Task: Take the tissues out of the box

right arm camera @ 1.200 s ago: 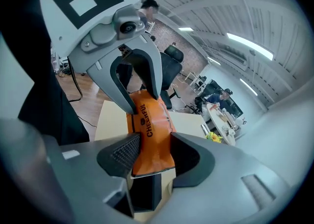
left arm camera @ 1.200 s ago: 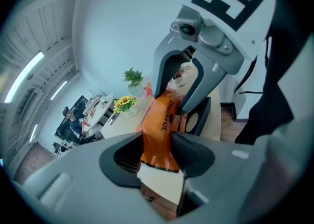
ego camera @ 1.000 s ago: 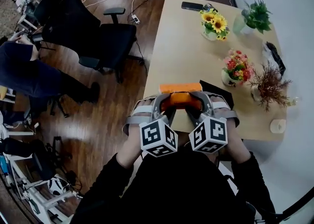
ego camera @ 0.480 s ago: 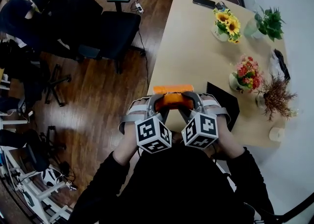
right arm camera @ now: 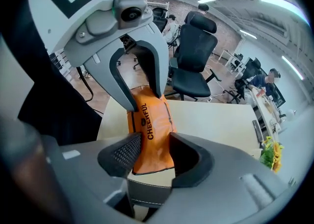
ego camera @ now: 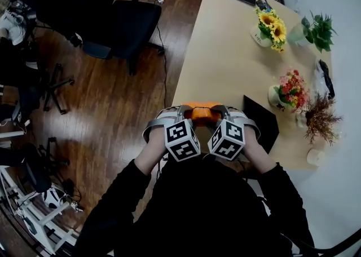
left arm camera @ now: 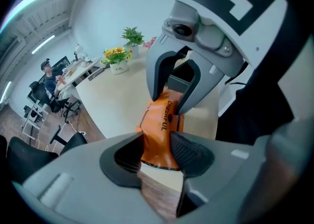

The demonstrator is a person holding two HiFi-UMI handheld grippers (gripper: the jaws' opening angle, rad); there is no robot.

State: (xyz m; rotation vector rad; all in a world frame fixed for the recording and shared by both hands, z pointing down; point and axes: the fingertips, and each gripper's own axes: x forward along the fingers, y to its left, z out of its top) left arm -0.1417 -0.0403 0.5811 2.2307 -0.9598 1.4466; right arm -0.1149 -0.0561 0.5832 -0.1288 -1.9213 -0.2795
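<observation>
Orange tissue pack [ego camera: 202, 113], soft wrapper printed CHEERFUL, sits at the near end of the pale table [ego camera: 225, 53], close to the person's chest. Cannot tell whether it rests on the top. Left gripper [ego camera: 186, 114] is clamped on one end, right gripper [ego camera: 220, 114] on the other, jaws facing each other. Black flat object [ego camera: 260, 122] just beside. Potted flowers [ego camera: 289, 88] further off.

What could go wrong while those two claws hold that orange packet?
1. The left claw and right claw each pinch one end of the soft orange tissue pack. Pulling unevenly could tear the wrapper or let one end slip free.
2. The pack is held by the near edge of the table, so if it slips it might drop to the wooden floor.
</observation>
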